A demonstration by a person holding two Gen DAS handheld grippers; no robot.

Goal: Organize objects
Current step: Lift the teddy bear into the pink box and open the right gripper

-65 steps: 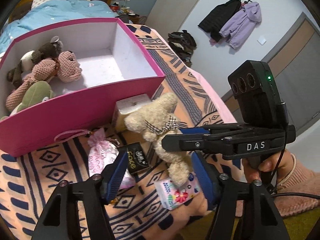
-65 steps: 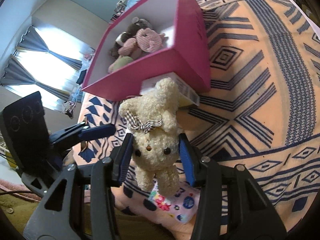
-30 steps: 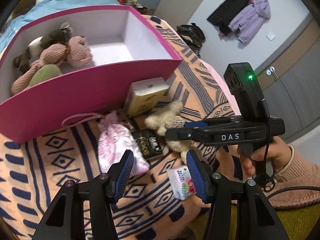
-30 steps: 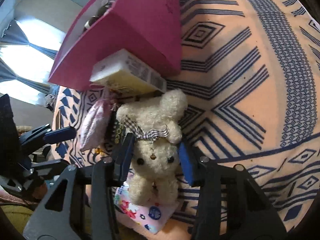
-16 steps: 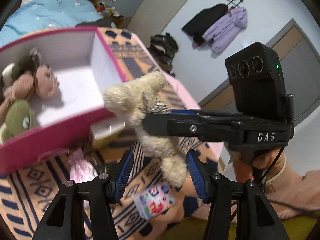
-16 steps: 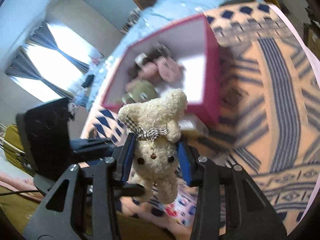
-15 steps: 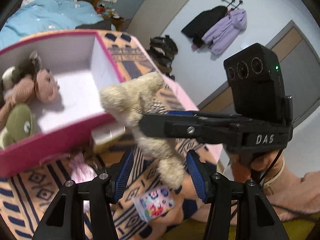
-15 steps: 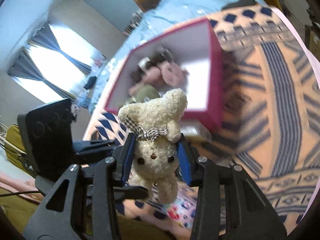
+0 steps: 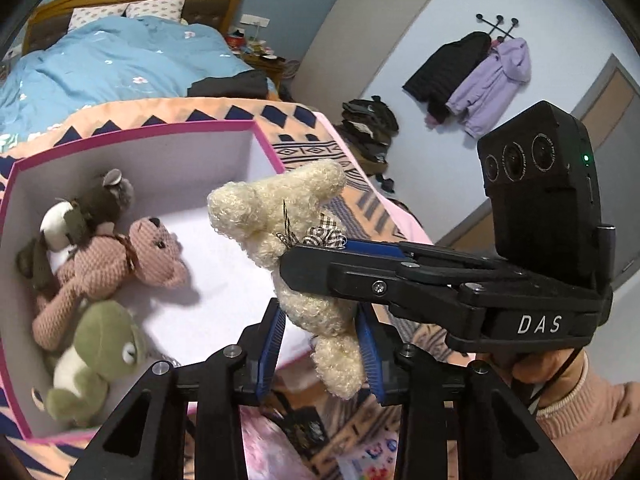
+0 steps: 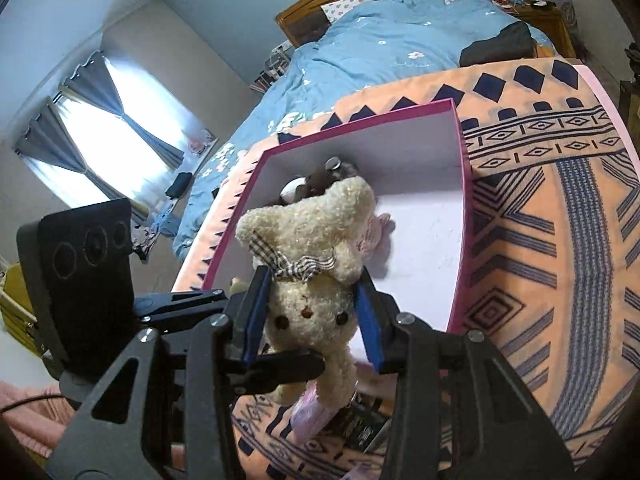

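The cream bear [image 10: 308, 264] is clamped at the head by the right tongs [image 10: 312, 320], its legs hanging between the closing left tongs [image 9: 320, 356], apparently for steadying. It is held above the pink box [image 9: 132, 132], presumably for placing beside the toys [image 9: 104, 264] inside.

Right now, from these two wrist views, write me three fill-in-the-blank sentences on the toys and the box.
1. The right gripper is shut on the ____ plush bear.
2. The bear's neck bow has a ____ pattern.
3. The box holding the other stuffed toys has a ____ outside and rim.

Missing words: cream; checked; pink
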